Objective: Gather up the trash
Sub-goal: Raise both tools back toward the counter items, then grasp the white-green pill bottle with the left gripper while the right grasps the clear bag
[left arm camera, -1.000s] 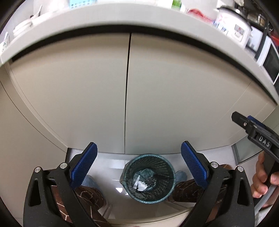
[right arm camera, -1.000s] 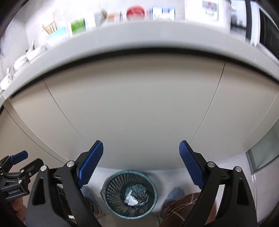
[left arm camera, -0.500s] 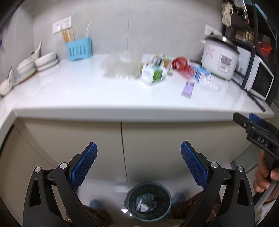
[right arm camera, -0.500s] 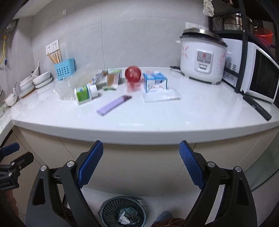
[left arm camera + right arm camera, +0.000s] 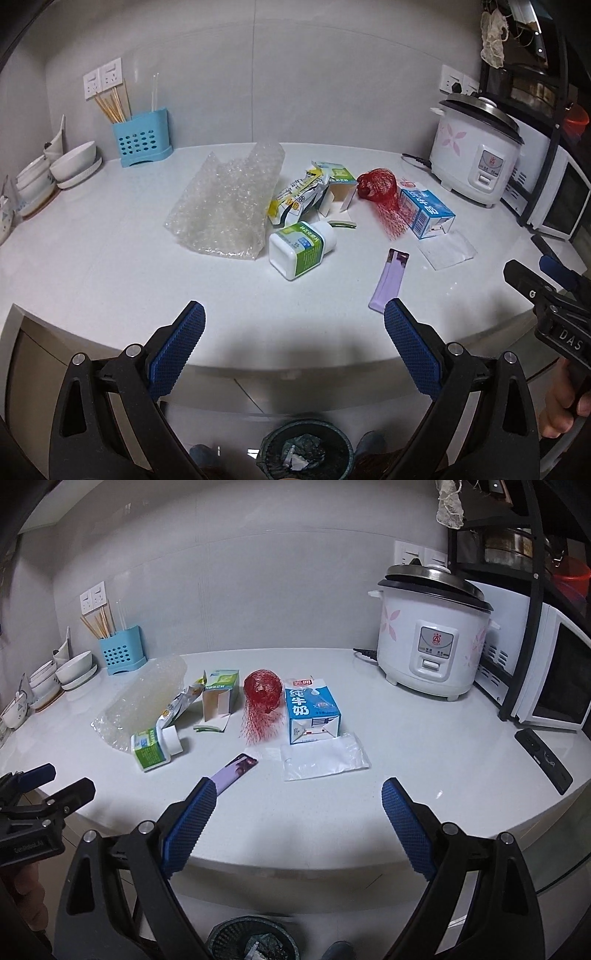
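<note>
Both claws hover off the front edge of the white surface, each spread wide with nothing between its blue pads. The litter lies ahead of them toward 12 o'clock, and the mesh wastebasket sits on the floor below, at 6 o'clock.

Largest is the crumpled bubble wrap, at 11 o'clock from the left claw and well away from the right one. Next, the blue milk carton lies on its side at 12 o'clock from the right claw, its long axis running away from the claw, with a red mesh net touching its left flank. Behind sit a torn green box and a crushed yellow-green packet. A green-labelled white bottle lies on its side straight ahead of the left claw, cap toward 2 o'clock. A flat clear plastic bag rests just in front of the carton.

Nearest and smallest is the lilac wrapper, long axis from 7 to 1 o'clock; its near end sits just beyond the right claw's left finger. I judge the right claw is better placed for it, needing a shift left and a twist across its narrow width.
</note>
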The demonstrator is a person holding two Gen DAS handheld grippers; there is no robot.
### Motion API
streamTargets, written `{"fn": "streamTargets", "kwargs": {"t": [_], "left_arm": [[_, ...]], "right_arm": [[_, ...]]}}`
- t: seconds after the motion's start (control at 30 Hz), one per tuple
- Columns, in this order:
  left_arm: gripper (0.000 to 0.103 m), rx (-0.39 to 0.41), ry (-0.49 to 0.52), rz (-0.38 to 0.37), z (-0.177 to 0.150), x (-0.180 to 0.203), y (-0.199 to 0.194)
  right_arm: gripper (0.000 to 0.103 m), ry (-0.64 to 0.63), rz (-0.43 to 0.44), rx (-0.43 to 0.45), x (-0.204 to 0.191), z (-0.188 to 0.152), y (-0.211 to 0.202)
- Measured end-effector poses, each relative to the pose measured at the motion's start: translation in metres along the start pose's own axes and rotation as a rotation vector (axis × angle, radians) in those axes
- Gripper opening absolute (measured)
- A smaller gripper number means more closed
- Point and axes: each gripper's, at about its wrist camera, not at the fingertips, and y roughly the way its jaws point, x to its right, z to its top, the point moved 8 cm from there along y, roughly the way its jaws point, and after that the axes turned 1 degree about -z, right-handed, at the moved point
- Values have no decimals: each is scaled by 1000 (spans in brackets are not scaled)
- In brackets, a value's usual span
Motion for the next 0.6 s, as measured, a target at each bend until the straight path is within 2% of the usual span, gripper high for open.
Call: {"fn": "streamTargets", "kwargs": {"t": [0.17, 0.6], "left_arm": [[96, -35, -16, 30, 17, 7, 39], [96, -113, -57, 98, 41, 16, 112]], "right_arm": [[87, -11, -29, -41, 12, 15, 31], [87, 25, -65, -149, 50, 10, 98]]}}
